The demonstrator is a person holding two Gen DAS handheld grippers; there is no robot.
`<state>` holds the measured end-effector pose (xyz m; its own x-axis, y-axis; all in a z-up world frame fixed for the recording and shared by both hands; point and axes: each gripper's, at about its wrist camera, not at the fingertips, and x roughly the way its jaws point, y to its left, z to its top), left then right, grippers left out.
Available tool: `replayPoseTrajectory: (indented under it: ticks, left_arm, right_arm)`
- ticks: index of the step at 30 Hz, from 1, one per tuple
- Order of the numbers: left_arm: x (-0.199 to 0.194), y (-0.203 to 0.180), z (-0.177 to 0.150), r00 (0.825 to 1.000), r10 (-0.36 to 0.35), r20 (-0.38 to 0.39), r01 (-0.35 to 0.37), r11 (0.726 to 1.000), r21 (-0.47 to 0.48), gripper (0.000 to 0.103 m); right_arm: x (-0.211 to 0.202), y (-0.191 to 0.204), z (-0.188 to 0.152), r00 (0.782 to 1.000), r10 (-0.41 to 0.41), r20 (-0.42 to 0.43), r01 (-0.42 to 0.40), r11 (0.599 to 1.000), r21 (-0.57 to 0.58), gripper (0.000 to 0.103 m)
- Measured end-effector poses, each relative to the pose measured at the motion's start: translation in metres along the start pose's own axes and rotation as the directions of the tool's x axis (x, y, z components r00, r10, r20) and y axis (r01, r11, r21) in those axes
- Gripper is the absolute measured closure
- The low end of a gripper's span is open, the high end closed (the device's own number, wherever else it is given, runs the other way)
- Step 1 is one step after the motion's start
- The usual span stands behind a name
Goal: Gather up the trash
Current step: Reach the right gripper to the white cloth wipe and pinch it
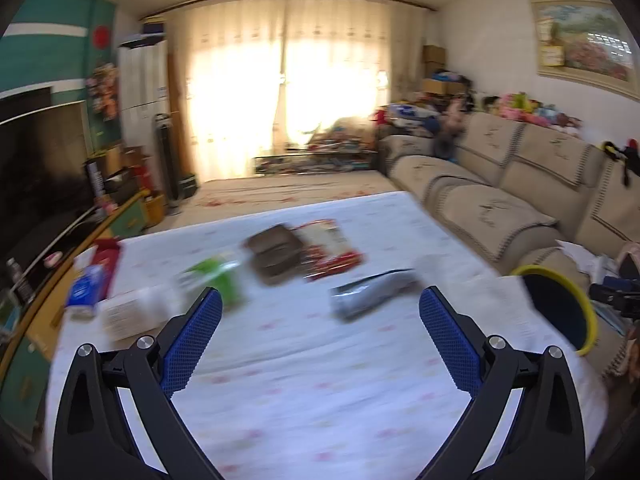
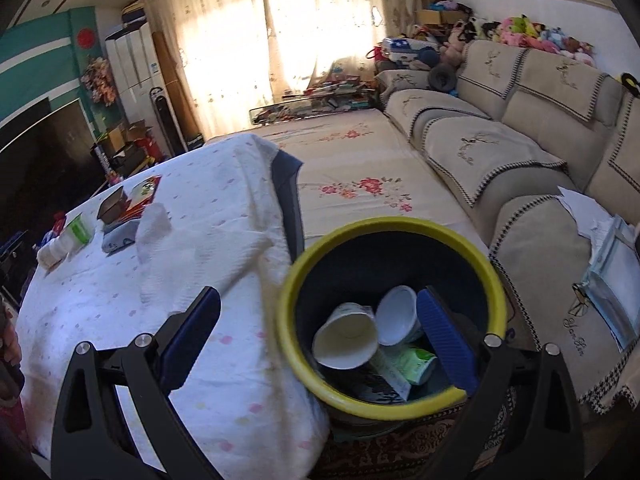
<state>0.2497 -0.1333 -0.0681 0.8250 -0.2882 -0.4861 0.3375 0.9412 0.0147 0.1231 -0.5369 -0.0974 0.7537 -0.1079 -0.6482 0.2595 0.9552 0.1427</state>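
The left gripper (image 1: 320,308) hovers level above the white flower-print tablecloth (image 1: 304,392), jaws wide apart and empty, short of the blurred grey foil wrapper (image 1: 370,290). The right gripper (image 2: 318,312) tilts down over the yellow-rimmed dark round bin (image 2: 288,344) beside the tablecloth, jaws apart; white paper cups (image 2: 346,340) lie inside.

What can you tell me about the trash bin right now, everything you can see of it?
The trash bin is round, with a thick yellow rim and a dark blue inner wall, plastic by its look. It stands upright on the patterned rug, between the cloth-covered table and the sofa. Inside lie a white paper cup on its side, a white bowl, a green-and-white cup and dark printed packaging. The right tongs are open above it.
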Motion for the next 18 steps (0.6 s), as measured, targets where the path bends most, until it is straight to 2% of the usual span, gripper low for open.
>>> replayPoseTrajectory:
  ticks: [2, 5, 7, 11, 18]
  left_arm:
    - [0.001, 0.030, -0.009, 0.998, 0.060, -0.016, -0.061, 0.998, -0.022, 0.006]
    - [0.002, 0.071, -0.022, 0.994, 0.100, -0.040, -0.103, 0.992, -0.079, 0.006]
    - [0.002, 0.092, -0.033, 0.991, 0.118, -0.055, -0.124, 0.986, -0.114, 0.006]
    - [0.007, 0.103, -0.040, 0.991, 0.101, -0.092, -0.116, 0.979, -0.167, 0.006]
    - [0.003, 0.087, -0.034, 0.990, 0.122, -0.072, -0.131, 0.982, -0.138, 0.006]
  right_arm:
    - [0.009, 0.024, 0.005, 1.000, 0.027, -0.004, -0.027, 0.999, -0.033, 0.009]
    - [0.026, 0.060, 0.015, 0.997, 0.066, -0.027, -0.068, 0.994, -0.085, 0.009]
    - [0.041, 0.082, 0.018, 0.997, 0.064, -0.052, -0.070, 0.989, -0.129, 0.009]
    - [0.069, 0.114, 0.019, 0.993, 0.056, -0.105, -0.077, 0.974, -0.212, 0.009]
    - [0.104, 0.131, 0.016, 0.984, -0.008, -0.179, -0.040, 0.965, -0.260, 0.009]
